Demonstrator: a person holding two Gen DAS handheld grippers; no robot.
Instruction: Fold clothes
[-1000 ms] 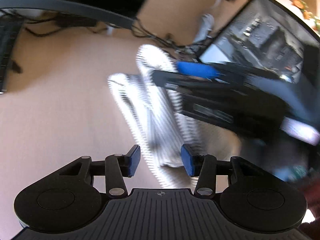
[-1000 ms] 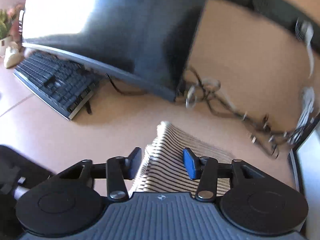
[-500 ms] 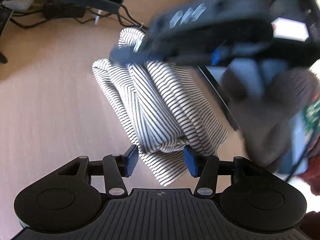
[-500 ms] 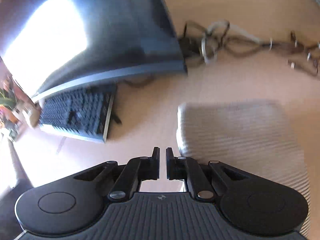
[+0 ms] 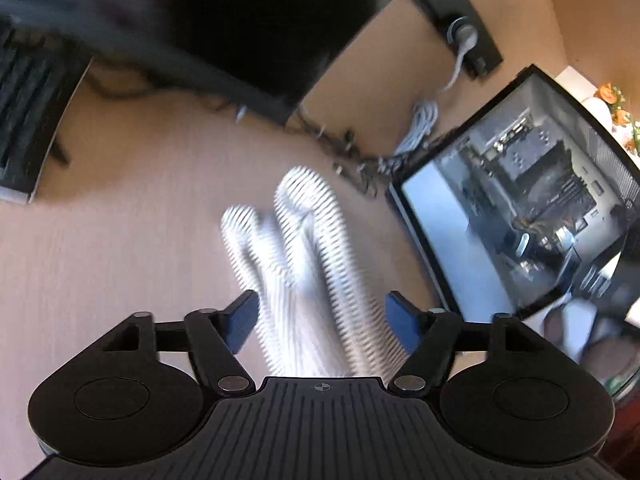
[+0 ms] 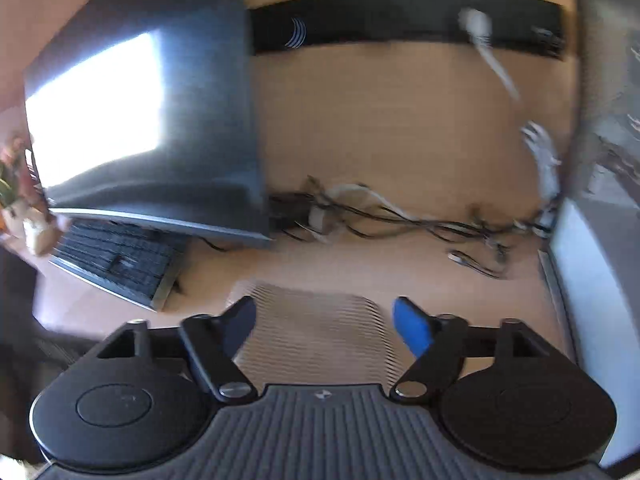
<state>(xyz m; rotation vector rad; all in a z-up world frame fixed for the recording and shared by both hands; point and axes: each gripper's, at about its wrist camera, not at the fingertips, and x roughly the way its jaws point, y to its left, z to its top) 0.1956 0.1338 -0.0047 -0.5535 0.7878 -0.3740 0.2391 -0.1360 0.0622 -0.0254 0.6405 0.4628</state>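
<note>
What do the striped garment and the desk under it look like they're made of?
Striped garment: soft knit fabric, probably cotton jersey, matte; it lies in rounded folds with fine dark-and-white stripes, though motion blur hides the weave. Desk: light wood or wood-look laminate, smooth and matte, with faint grain lines.

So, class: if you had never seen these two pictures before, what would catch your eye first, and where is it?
The striped garment, folded into a bundle, lies on the tan desk right ahead of the open left claw. To its right stands a glass-sided computer case showing its insides. In the right wrist view, a large dark monitor with a bright glare patch fills the upper left, above a black keyboard.
</note>
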